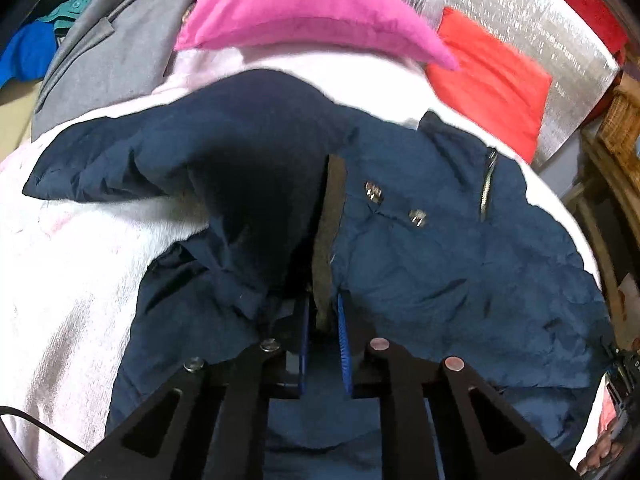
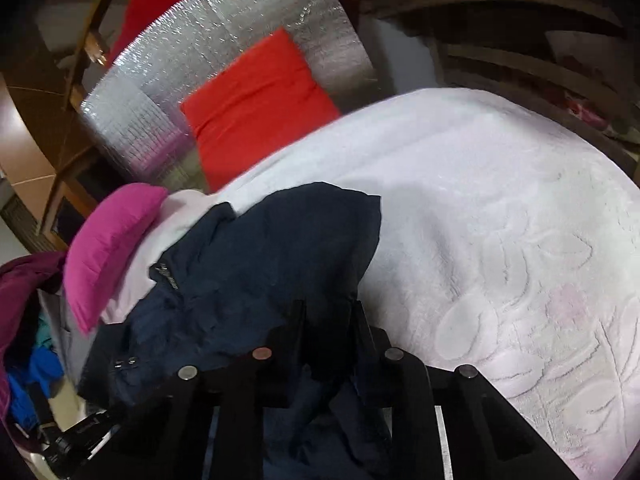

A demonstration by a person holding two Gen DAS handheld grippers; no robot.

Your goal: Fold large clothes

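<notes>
Grey garment: lay at the far left of the bed, by a blue cloth.
Pink pillow: rested behind the jacket.
Jacket: navy, with snaps and a zipper, lay crumpled on the white bedspread.
Left tool: pressed together, pinching a dark strip at the jacket's edge.
Red cushion: leaned on a silver foil panel.
Right tool: nearly closed, pinching navy jacket fabric beside the bare bedspread.
</notes>
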